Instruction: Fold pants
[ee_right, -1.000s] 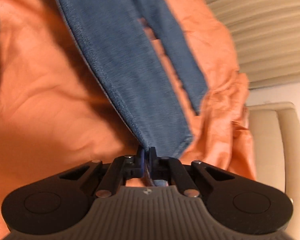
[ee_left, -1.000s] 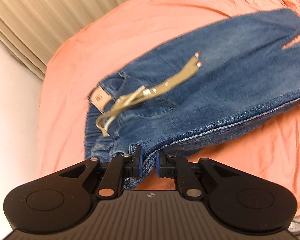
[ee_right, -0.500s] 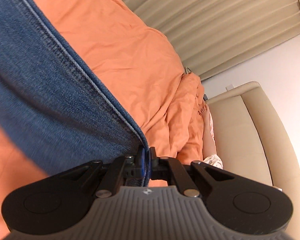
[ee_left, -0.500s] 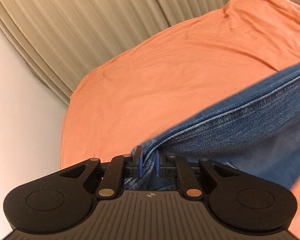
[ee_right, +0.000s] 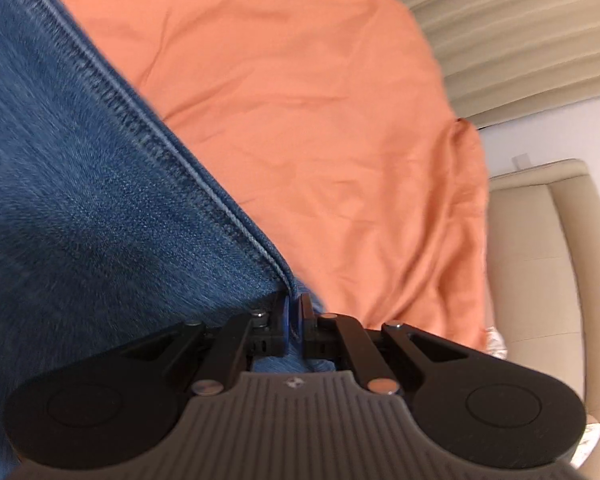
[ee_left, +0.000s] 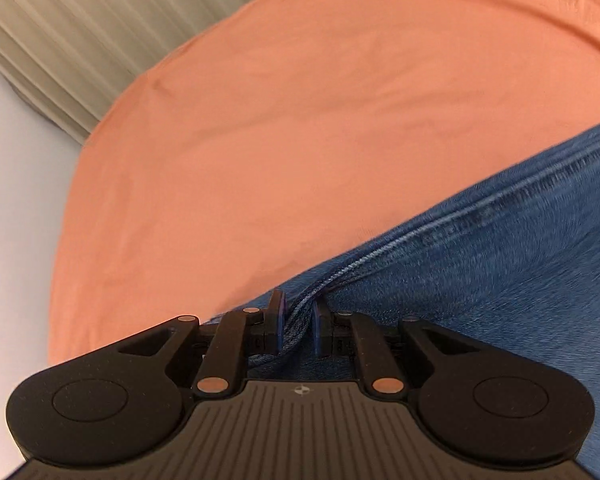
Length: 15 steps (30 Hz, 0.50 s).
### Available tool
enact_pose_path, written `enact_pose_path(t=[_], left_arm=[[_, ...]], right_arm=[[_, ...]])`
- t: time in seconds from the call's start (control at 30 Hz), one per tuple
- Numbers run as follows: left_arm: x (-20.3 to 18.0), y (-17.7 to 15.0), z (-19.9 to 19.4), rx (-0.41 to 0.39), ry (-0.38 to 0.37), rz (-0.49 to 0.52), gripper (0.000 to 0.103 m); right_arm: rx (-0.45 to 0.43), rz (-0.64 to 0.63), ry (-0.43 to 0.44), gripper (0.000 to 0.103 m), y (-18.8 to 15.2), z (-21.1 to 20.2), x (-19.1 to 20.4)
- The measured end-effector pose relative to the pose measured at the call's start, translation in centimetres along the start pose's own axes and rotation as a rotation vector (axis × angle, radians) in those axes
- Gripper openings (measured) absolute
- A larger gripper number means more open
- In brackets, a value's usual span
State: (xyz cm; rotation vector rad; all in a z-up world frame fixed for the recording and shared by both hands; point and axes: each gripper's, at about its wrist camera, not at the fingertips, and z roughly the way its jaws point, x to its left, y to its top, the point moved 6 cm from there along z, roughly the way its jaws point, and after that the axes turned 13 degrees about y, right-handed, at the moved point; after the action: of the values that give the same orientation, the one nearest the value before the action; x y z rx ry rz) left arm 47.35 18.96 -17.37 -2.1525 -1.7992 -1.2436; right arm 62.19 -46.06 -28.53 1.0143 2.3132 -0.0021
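The left gripper (ee_left: pixel 298 322) is clenched on a bunched seam of the blue jeans (ee_left: pixel 500 264), and the right gripper (ee_right: pixel 294 320) pinches another seamed edge of them. Against the orange sheet (ee_left: pixel 300 120) the denim hangs stretched between both, raised above it. A second ago the jeans lay spread on that sheet, drawstring showing; now only taut seam and bare sheet appear
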Motion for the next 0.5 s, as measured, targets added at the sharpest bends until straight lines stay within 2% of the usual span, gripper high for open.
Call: enact_pose_path(t=[0.17, 0.27, 0.37, 0.5], left_arm=[[0.0, -0.8, 0.8, -0.011, -0.017, -0.002, 0.015], [0.4, -0.9, -0.7, -0.058, 0.013, -0.036, 0.014], [2.0, -1.1, -3.5, -0.11, 0.025, -0.074, 0.014], [3.4, -0.6, -4.1, -0.107, 0.01, -0.096, 0.015]], right_arm=[[0.008, -0.017, 0.016, 0.0, -0.4, 2.3, 0.5], [-0.001, -0.018, 0.0, 0.0, -0.6, 2.0, 0.4], [-0.02, -0.037, -0.052, 0.0, -1.1, -0.4, 1.0], [-0.033, -0.014, -0.079, 0.0, -1.3, -3.3, 0.6]])
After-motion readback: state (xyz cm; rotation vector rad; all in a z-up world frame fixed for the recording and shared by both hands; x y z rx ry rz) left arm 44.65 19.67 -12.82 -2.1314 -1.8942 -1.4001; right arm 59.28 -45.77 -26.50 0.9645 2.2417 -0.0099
